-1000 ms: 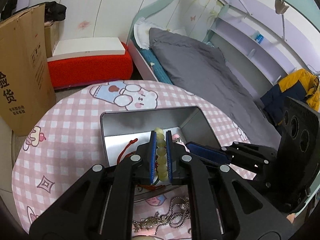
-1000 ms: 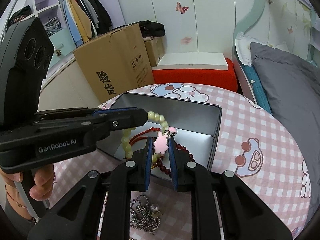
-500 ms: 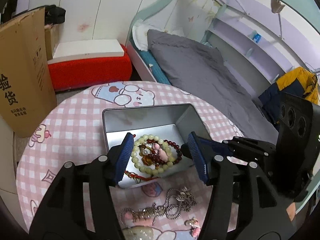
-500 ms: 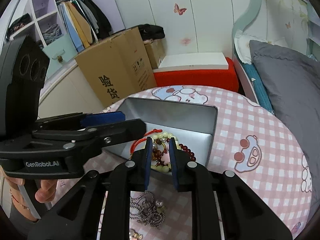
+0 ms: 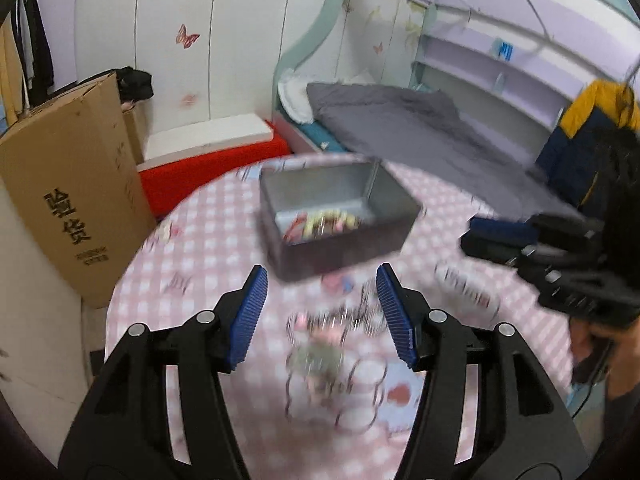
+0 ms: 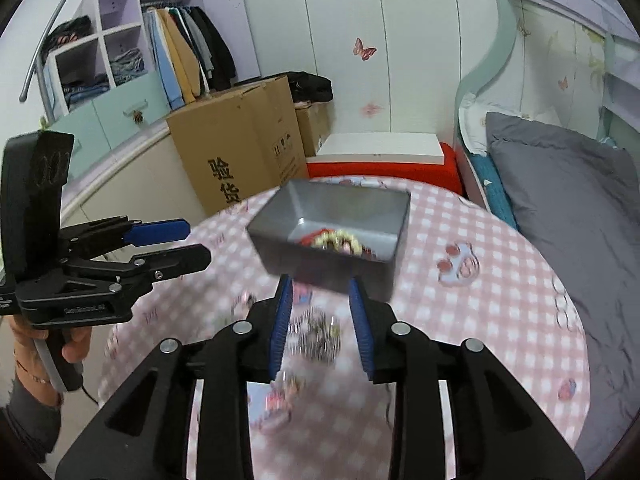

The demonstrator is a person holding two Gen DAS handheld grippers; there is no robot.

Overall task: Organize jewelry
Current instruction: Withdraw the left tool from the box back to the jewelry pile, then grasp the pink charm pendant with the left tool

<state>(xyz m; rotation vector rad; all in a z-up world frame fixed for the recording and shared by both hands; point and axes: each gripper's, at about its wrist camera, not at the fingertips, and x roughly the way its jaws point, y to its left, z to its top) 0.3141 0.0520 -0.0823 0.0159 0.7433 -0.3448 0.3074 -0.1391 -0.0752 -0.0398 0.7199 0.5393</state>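
Silver tin (image 5: pixel 340 236) blurred, loose chains (image 6: pixel 316 334) smeared, both grippers' fingers (image 5: pixel 250 312) parted, empty.

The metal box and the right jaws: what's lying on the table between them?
In the right wrist view, a blurred tangle of silver chains lies on the checked tablecloth, between the right gripper and the metal box.

Two large black characters, 验货, are printed on the side of the cardboard box (image 6: pixel 240 152), standing far left beyond the table; smaller print below is illegible.
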